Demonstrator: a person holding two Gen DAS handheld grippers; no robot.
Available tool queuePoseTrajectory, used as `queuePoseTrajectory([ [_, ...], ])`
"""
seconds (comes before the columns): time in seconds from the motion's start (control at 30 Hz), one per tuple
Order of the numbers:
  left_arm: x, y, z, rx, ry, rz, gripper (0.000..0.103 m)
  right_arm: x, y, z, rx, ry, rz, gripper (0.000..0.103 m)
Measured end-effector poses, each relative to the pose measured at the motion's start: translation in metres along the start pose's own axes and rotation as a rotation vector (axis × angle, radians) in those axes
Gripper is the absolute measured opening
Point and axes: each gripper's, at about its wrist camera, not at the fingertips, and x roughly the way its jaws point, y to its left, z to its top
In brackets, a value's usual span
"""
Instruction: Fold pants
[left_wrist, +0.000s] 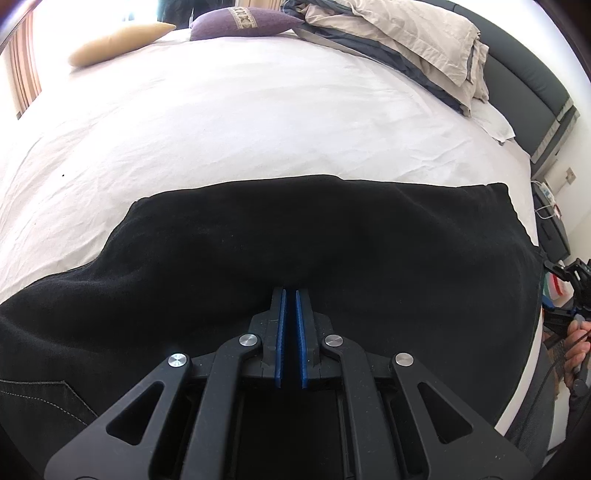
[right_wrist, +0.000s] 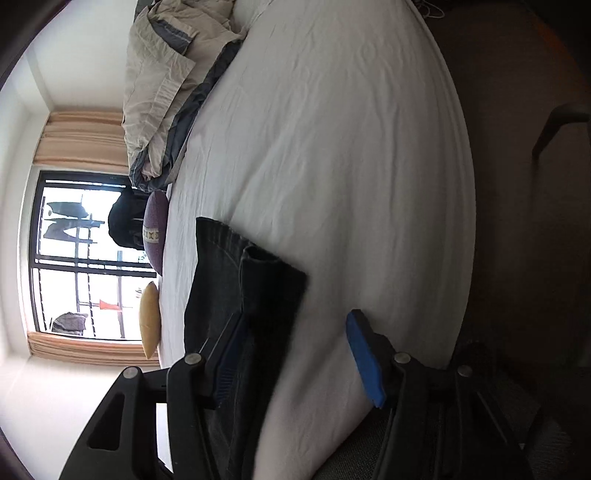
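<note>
- the black pants (left_wrist: 314, 236) lie across the near edge of the white bed sheet (left_wrist: 240, 122), stretched from left to right, and seem already doubled over.
- the left gripper (left_wrist: 290, 295) sits low over the dark cloth, its blue pads (left_wrist: 280, 332) drawn nearly together with a thin gap; whether fabric is pinched between them i cannot tell.
- the right gripper (right_wrist: 295, 332) is tipped on its side with its fingers spread wide, the pants (right_wrist: 243, 280) running between them.
- at the far side rest a purple cushion (left_wrist: 243, 22) and a yellow cushion (left_wrist: 118, 42), with a crumpled beige duvet (left_wrist: 417, 40) heaped far right.
</note>
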Motion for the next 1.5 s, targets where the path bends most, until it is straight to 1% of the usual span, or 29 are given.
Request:
queuePoseTrajectory([
  [0.1, 0.001, 0.002, 0.000, -0.010, -0.002, -0.006, 0.006, 0.004, 0.005, 0.004, 0.003, -0.002, 0.012, 0.060],
  [0.2, 0.001, 0.002, 0.000, -0.004, -0.006, -0.001, 0.006, 0.006, 0.003, 0.009, 0.055, -0.009, 0.058, 0.061],
  [0.3, 0.002, 0.003, 0.000, -0.006, -0.008, -0.005, 0.006, 0.007, 0.002, 0.009, 0.078, -0.010, 0.087, 0.060],
  [0.33, 0.002, 0.004, -0.001, -0.007, -0.009, -0.006, 0.006, 0.007, 0.002, 0.009, 0.084, -0.004, 0.107, 0.058],
  [0.37, 0.002, 0.004, -0.001, -0.006, -0.011, -0.006, 0.006, 0.007, 0.001, 0.008, 0.099, 0.002, 0.121, 0.052],
  [0.4, 0.002, 0.004, -0.001, -0.004, -0.012, -0.005, 0.006, 0.007, 0.000, 0.007, 0.113, 0.009, 0.138, 0.048],
  [0.43, 0.002, 0.004, -0.001, -0.006, -0.012, -0.005, 0.006, 0.010, 0.002, 0.007, 0.115, 0.026, 0.157, 0.040],
  [0.47, 0.002, 0.004, -0.001, -0.007, -0.012, -0.005, 0.006, 0.015, 0.004, 0.006, 0.116, 0.048, 0.170, 0.038],
  [0.53, 0.002, 0.004, -0.001, -0.008, -0.011, -0.008, 0.006, 0.023, 0.007, 0.006, 0.108, 0.054, 0.144, 0.038],
  [0.63, 0.002, 0.005, -0.002, -0.011, -0.011, -0.014, 0.006, 0.029, 0.001, 0.009, 0.149, 0.040, 0.185, 0.037],
  [0.7, 0.002, 0.006, -0.002, -0.010, -0.012, -0.014, 0.006, 0.030, -0.006, 0.012, 0.195, 0.024, 0.235, 0.037],
  [0.73, 0.002, 0.006, -0.002, -0.009, -0.013, -0.013, 0.006, 0.031, -0.009, 0.012, 0.213, 0.018, 0.257, 0.034],
  [0.77, 0.002, 0.006, -0.002, -0.009, -0.013, -0.013, 0.006, 0.032, -0.011, 0.013, 0.220, 0.014, 0.266, 0.028],
  [0.97, 0.002, 0.008, 0.000, -0.006, -0.009, -0.012, 0.006, 0.038, -0.013, 0.012, 0.213, 0.019, 0.268, 0.012],
  [1.1, 0.003, 0.010, 0.002, -0.007, 0.001, -0.020, 0.006, 0.033, -0.007, 0.011, 0.173, 0.001, 0.235, 0.011],
  [1.3, 0.005, 0.012, 0.002, -0.006, -0.002, -0.028, 0.006, 0.026, 0.013, 0.008, 0.104, -0.036, 0.145, 0.011],
  [1.4, 0.006, 0.015, 0.000, -0.018, -0.007, -0.045, 0.006, 0.018, 0.043, 0.004, -0.025, -0.063, 0.097, 0.011],
  [1.5, 0.006, 0.016, -0.002, -0.023, -0.012, -0.053, 0.006, 0.015, 0.089, -0.011, -0.184, -0.070, 0.067, 0.011],
])
